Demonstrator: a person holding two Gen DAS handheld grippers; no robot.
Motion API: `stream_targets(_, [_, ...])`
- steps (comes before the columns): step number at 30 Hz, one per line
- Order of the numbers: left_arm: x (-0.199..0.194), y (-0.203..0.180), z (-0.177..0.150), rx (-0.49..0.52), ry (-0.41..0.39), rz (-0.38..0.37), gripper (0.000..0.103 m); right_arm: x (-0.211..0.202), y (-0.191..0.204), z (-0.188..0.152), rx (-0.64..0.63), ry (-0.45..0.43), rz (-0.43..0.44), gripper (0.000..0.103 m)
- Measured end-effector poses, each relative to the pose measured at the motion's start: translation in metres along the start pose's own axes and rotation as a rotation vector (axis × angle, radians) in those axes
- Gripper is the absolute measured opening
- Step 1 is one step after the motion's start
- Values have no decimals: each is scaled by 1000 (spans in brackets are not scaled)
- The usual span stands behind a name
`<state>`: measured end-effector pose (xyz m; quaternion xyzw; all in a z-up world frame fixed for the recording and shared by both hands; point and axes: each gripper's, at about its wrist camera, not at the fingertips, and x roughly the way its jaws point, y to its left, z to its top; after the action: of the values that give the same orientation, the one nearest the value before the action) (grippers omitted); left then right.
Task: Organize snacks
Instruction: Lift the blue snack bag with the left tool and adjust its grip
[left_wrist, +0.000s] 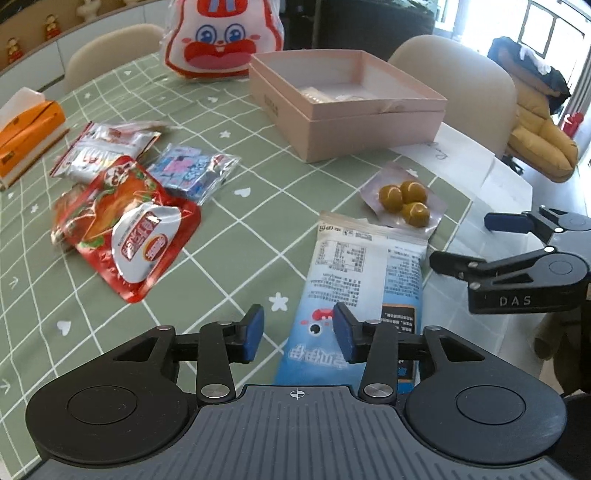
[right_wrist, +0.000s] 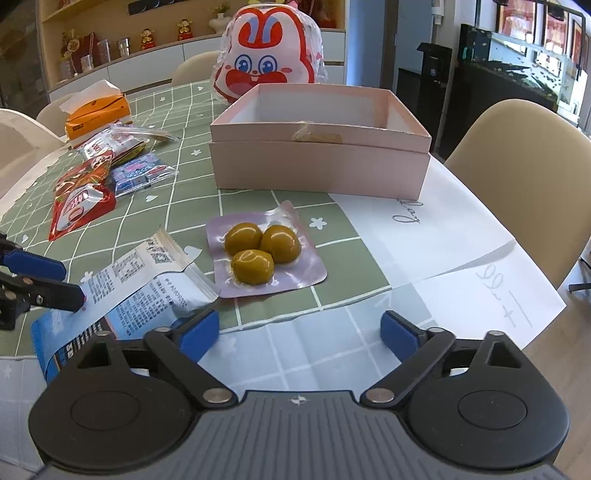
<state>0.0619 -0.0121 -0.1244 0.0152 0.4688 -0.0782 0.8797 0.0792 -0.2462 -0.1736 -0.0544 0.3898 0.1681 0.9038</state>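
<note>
A blue and white snack bag lies on the green checked tablecloth, just ahead of my open left gripper, whose right pad hangs over the bag's near end. The bag also shows in the right wrist view. A clear pack of three olive-green balls lies beyond it, ahead of my open, empty right gripper. That pack shows in the left wrist view too. An open pink box stands behind, with small packets inside. Red, silver and blue snack packs lie at left.
A large rabbit-face bag stands behind the box. An orange tissue box sits at the far left. White paper sheets lie at the table's right edge. Beige chairs surround the table.
</note>
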Motion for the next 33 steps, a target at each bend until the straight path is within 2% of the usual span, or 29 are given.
stream_targets(7, [-21,-12,-4,26,-38,-102,44,-2,0,-7,-4,-20,6,103])
stream_targets(10, [-23,-15,-8,40,-45,-106,44,-1,1,-4,1,0,0,103])
stream_targets(14, [-14,-21,-13,45,-2,-116,44,3,1,2,-15,33,11,103])
stream_targets(21, [-12,-40,-14,94,31,-147,44,1,-2,-4,-36,-8,33,103])
stream_targets(25, [-7,-48,-13,132,42,-132,45,2,-4,4,-46,37,49,103])
stream_targets(28, [-5,-48,-10,130,48,-134,45,-2,-11,10,-13,66,53,93])
stream_targets(33, [-1,-58,-8,176,60,-143,52,-16,-20,9,14,32,16,93])
